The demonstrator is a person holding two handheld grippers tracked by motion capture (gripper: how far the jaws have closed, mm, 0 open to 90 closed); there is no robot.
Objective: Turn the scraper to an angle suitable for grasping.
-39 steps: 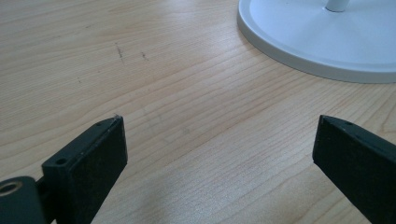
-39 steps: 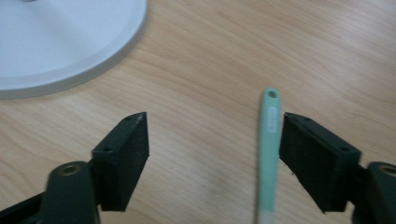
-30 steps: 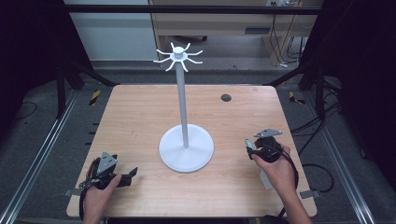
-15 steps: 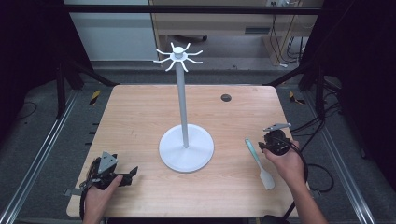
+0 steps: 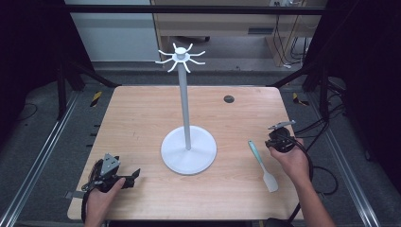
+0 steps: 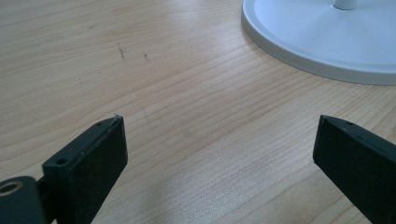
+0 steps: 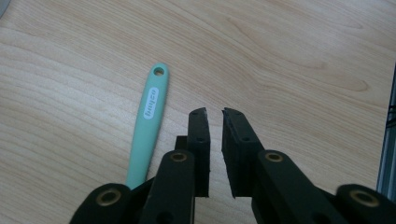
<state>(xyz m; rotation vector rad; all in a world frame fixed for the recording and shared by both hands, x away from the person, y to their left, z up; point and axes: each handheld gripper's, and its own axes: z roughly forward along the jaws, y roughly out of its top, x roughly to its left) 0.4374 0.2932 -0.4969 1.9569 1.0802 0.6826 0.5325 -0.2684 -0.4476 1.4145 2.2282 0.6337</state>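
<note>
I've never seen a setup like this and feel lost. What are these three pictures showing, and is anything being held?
A person sits at a wooden table, holding a two-jaw hand tool in each hand. The high view looks down from above; the other two come from cameras riding on each tool. The left gripper is open over bare wood. The right gripper has just been closing, with nothing between its jaws. A mint-handled spatula lies flat beside it. A white hook stand rises mid-table. Nothing is held.

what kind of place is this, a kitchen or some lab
Probably a lab or recording workspace, not a kitchen: a bare wooden table inside a black metal frame, loose cables on the floor, and just a white hook stand and a spatula laid out.
</note>
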